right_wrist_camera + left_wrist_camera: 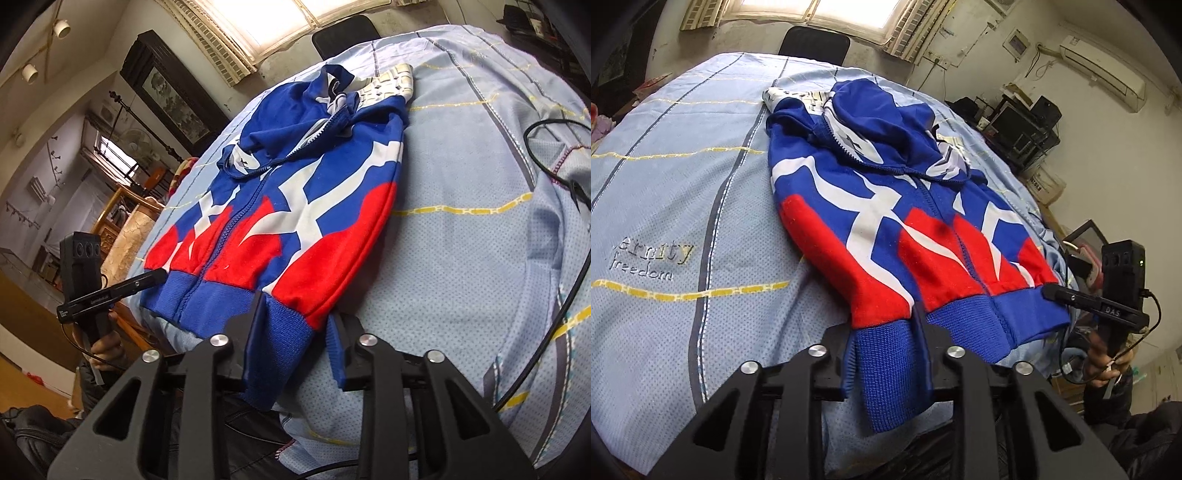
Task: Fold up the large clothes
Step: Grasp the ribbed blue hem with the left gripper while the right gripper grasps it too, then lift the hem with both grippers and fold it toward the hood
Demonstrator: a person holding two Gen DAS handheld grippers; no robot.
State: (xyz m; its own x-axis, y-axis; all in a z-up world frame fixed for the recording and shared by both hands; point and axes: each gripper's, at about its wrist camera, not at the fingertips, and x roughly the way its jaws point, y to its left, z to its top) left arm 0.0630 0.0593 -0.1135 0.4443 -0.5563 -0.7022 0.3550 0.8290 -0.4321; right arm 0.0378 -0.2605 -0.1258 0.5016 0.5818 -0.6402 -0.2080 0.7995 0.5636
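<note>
So I'm sitting at the pinch-the-hem step on this one. The hoodie (886, 206) lies zipped and mostly flat on the light blue bed sheet (683, 184), hood at the far end toward the window, ribbed blue hem (960, 325) hanging a bit over the near edge of the bed.

Going left to right: my left gripper (886, 354) has the left corner of the hem between its fingers, and the knit is bunched up in there, so I'd call it pinching the hem (the fabric fills the whole gap). Seen from the other camera, it comes in low from the side with the person's hand (105, 345) wrapped around the handle below it.

Then the right gripper (295, 332), same deal on the right corner: ribbed band sits between the 2 fingers, one finger (345, 354) pressed against the folded cuff edge, so that one reads as clamped on the hem too. In the left view its tip sits right at the hem's right end.

Both point down at the bed at a slant, roughly side by side at the 2 bottom corners.

My guess for the next move: lift both corners together and carry the hem up toward the hood, keeping the hands level so the body folds in half without skewing. The grip on thick ribbing could slip if 1 side leads.
</note>
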